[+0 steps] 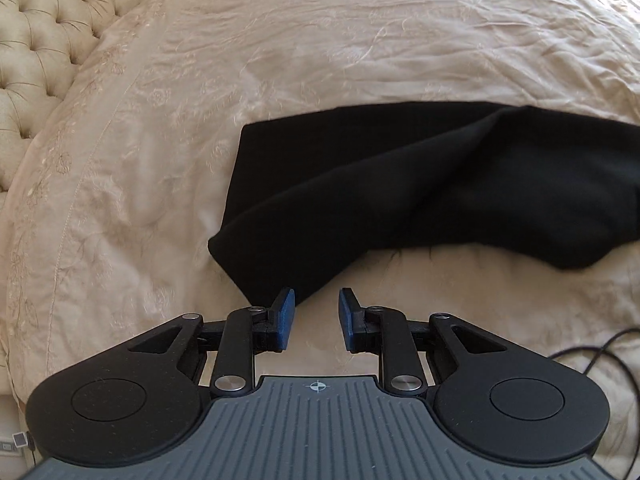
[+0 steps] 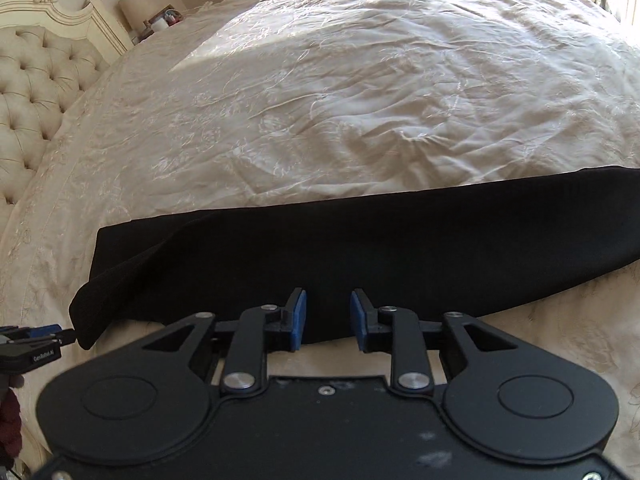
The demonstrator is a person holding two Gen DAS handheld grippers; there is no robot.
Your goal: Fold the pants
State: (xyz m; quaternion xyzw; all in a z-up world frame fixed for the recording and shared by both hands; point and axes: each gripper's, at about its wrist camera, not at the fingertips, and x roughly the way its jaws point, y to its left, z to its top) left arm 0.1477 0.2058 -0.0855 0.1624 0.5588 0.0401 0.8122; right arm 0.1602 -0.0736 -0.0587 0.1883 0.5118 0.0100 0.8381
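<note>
Left hand-held gripper (image 1: pixel 317 316): jaws apart, empty, beside near hem corner, lower centre | right hand-held gripper (image 2: pixel 328 318): jaws apart, empty, over near edge | black soft knit pants (image 1: pixel 420 184) lie on cream embroidered bedspread (image 1: pixel 280 60), long axis left-right across frame | left nearer hem end

Pants (image 1: pixel 420 184): black matt cloth, soft, fine knit texture at the hem. Bedspread (image 1: pixel 320 60): cream cloth, slight satin sheen, crinkled, embroidered floral lines. Headboard (image 1: pixel 44 40): beige tufted upholstery, buttoned, matt; frame (image 2: pixel 60 12) carved painted wood, cream. Left hand-held gripper (image 1: pixel 317 318): matt black plastic, blue rubbery pads, shiny metal pivot pins, grey ribbed plastic body. Right hand-held gripper (image 2: pixel 328 320): same black plastic, blue pads.
</note>
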